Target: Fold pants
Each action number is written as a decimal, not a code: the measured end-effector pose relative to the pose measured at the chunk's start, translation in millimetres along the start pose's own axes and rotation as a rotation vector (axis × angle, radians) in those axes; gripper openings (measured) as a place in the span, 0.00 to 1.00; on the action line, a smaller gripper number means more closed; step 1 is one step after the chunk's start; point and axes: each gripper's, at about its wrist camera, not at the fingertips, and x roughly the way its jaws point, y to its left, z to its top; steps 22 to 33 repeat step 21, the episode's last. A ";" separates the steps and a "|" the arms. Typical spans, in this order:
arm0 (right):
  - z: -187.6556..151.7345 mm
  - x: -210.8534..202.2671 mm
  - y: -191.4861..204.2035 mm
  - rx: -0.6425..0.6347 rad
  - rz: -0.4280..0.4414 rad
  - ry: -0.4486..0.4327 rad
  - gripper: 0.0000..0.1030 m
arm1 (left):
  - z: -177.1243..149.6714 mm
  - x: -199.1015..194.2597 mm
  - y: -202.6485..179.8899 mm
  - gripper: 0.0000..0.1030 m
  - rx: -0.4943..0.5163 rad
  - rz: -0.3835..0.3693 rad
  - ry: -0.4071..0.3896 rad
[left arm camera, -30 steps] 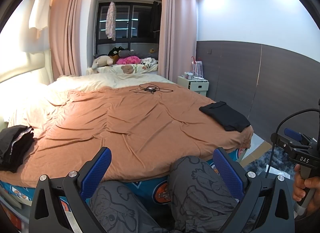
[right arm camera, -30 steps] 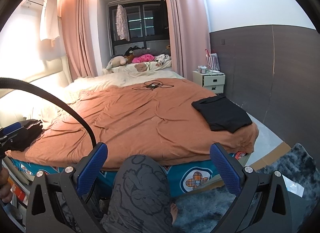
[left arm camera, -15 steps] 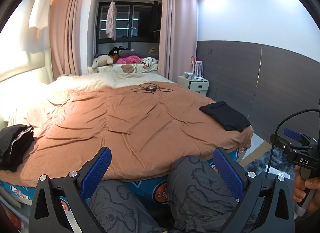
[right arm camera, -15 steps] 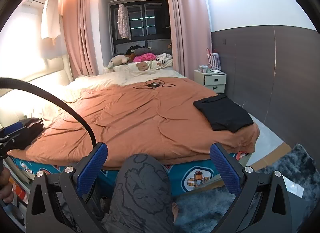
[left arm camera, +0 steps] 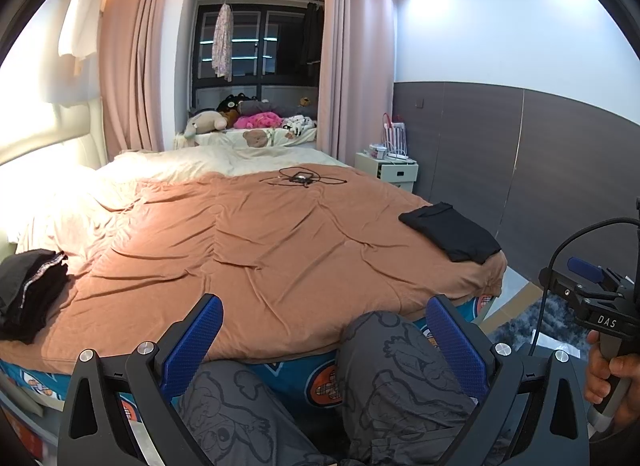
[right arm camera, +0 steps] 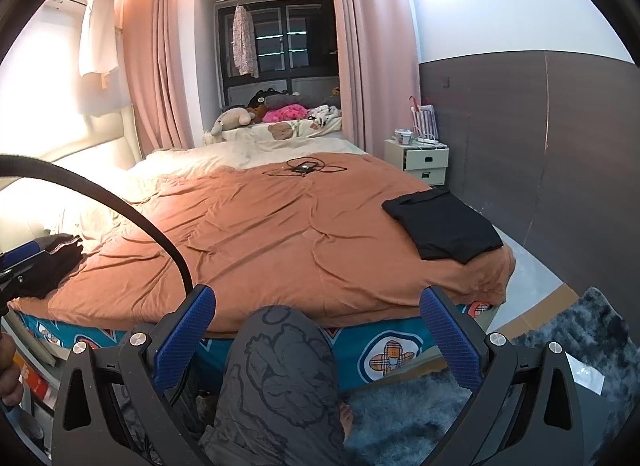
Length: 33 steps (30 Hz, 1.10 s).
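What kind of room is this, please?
Very likely a home bedroom: a wide bed under an orange blanket, a nightstand by the wall, and soft toys piled at the curtained window.

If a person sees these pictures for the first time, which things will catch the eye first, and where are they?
The wide rust-orange blanket covering the bed fills the middle. A flat folded black garment lies at its right corner, and a dark pile of clothes sits at the left edge. Low in front, the open blue-padded left gripper and right gripper frame the person's grey cartoon-print trousers.
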 end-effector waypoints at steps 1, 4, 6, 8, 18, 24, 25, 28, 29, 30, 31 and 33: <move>0.0 -0.3 0.0 0.000 -0.001 0.000 1.00 | -0.3 0.2 0.0 1.00 -0.002 0.001 -0.001; -0.1 -0.8 -0.6 -0.002 -0.001 -0.001 1.00 | -0.1 0.1 0.1 1.00 -0.002 0.000 -0.001; 0.3 -0.6 -1.2 -0.003 -0.001 -0.002 1.00 | 0.1 0.2 0.1 1.00 -0.003 0.001 0.000; 0.5 -0.5 -1.7 -0.004 -0.001 -0.001 1.00 | -0.1 -0.5 -1.4 1.00 -0.003 0.001 -0.001; 0.9 0.5 -2.1 -0.006 -0.004 0.001 1.00 | 0.5 -3.3 -4.9 1.00 -0.002 0.006 -0.005; 1.3 1.5 -3.2 -0.004 -0.001 0.005 1.00 | 0.5 -4.3 -3.9 1.00 -0.002 0.009 -0.008; 1.3 1.5 -3.2 -0.004 -0.001 0.005 1.00 | 0.5 -4.3 -3.9 1.00 -0.002 0.009 -0.008; 1.3 1.5 -3.2 -0.004 -0.001 0.005 1.00 | 0.5 -4.3 -3.9 1.00 -0.002 0.009 -0.008; 1.3 1.5 -3.2 -0.004 -0.001 0.005 1.00 | 0.5 -4.3 -3.9 1.00 -0.002 0.009 -0.008; 1.3 1.5 -3.2 -0.004 -0.001 0.005 1.00 | 0.5 -4.3 -3.9 1.00 -0.002 0.009 -0.008; 1.3 1.5 -3.2 -0.004 -0.001 0.005 1.00 | 0.5 -4.3 -3.9 1.00 -0.002 0.009 -0.008; 1.3 1.5 -3.2 -0.004 -0.001 0.005 1.00 | 0.5 -4.3 -3.9 1.00 -0.002 0.009 -0.008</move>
